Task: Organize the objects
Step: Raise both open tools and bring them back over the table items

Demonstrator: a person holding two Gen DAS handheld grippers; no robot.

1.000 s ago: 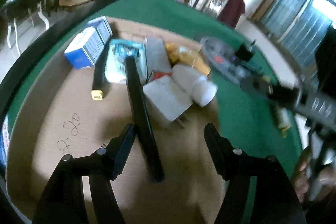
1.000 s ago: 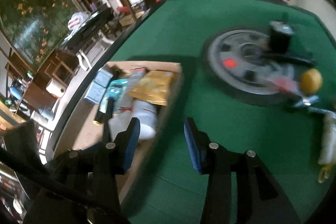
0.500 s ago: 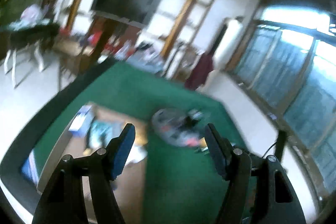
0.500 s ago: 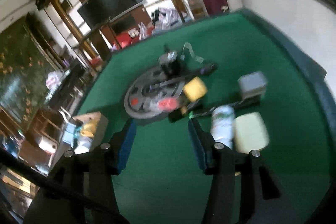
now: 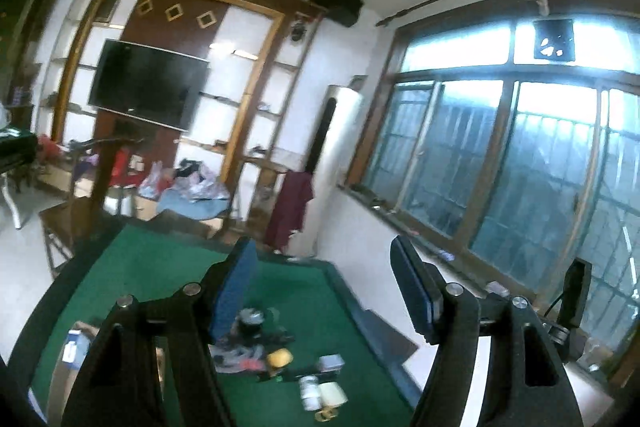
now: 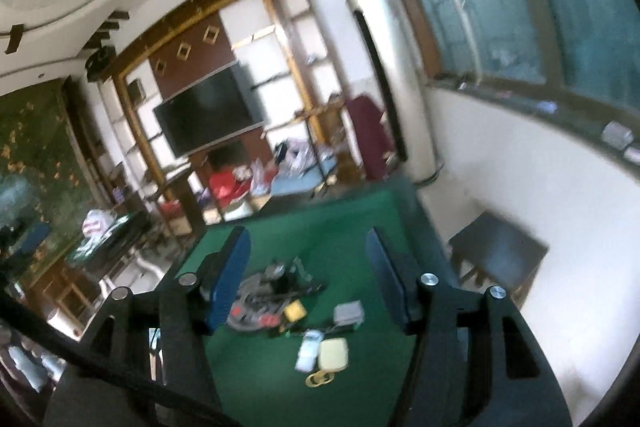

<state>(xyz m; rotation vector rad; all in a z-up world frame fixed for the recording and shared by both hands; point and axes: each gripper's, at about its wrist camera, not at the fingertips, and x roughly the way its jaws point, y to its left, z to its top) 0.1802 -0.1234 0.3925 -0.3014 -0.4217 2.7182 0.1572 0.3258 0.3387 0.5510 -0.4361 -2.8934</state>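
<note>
Left gripper (image 5: 324,267) held high over green worktop (image 5: 160,267), jaws apart, nothing between. Right gripper (image 6: 308,259) also raised, jaws opening, nothing between. Objects far below on worktop: grey disc (image 6: 252,303) with dark clutter on it, yellow block (image 6: 295,310) at its edge, grey box (image 6: 349,311) beside, white bottle (image 6: 309,349) touching pale yellow box (image 6: 333,354), yellow ring (image 6: 319,379) just in front. Cardboard box (image 5: 74,349) at worktop's left, mostly hidden behind left finger. TV (image 5: 146,89) on far wall.
</note>
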